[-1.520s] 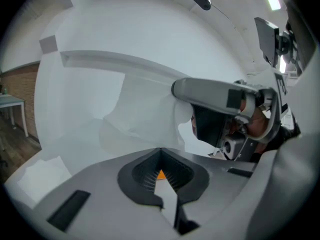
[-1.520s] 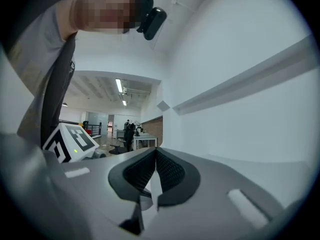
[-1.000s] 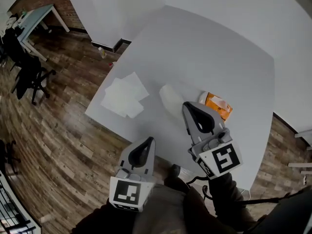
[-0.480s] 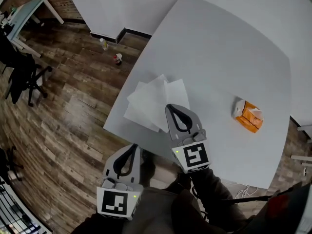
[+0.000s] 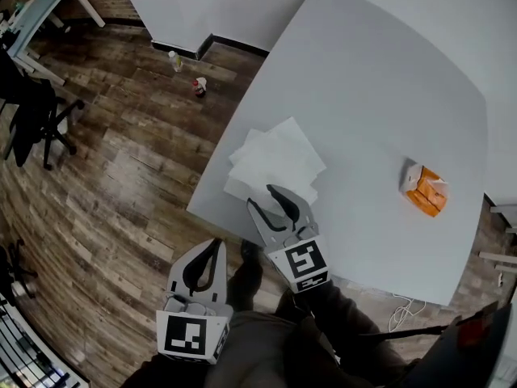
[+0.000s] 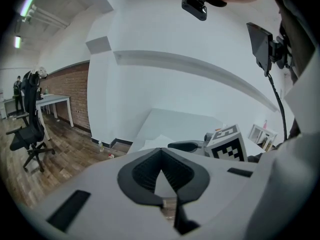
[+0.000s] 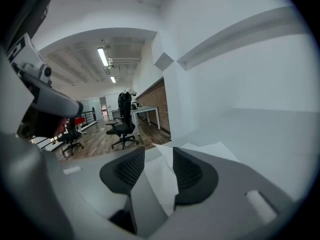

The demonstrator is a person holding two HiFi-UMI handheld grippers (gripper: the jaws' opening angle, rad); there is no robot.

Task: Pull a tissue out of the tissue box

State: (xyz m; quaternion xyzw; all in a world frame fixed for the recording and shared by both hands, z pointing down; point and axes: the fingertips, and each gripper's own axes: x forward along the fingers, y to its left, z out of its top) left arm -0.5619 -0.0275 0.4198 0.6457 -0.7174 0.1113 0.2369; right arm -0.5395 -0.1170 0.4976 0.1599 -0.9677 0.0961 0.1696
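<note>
Closest in, the grey left gripper [image 5: 215, 245] hangs off the table edge, jaws pressed together on nothing. The right gripper [image 5: 260, 195] has just been spreading its jaws over the loose pile of white tissue sheets [image 5: 275, 158] on the pale grey table [image 5: 380, 87], pinching none. Looks like a drop-off. Next it'd need to reach across to the small orange tissue box [image 5: 428, 192], well apart, and nip a fresh sheet.
</note>
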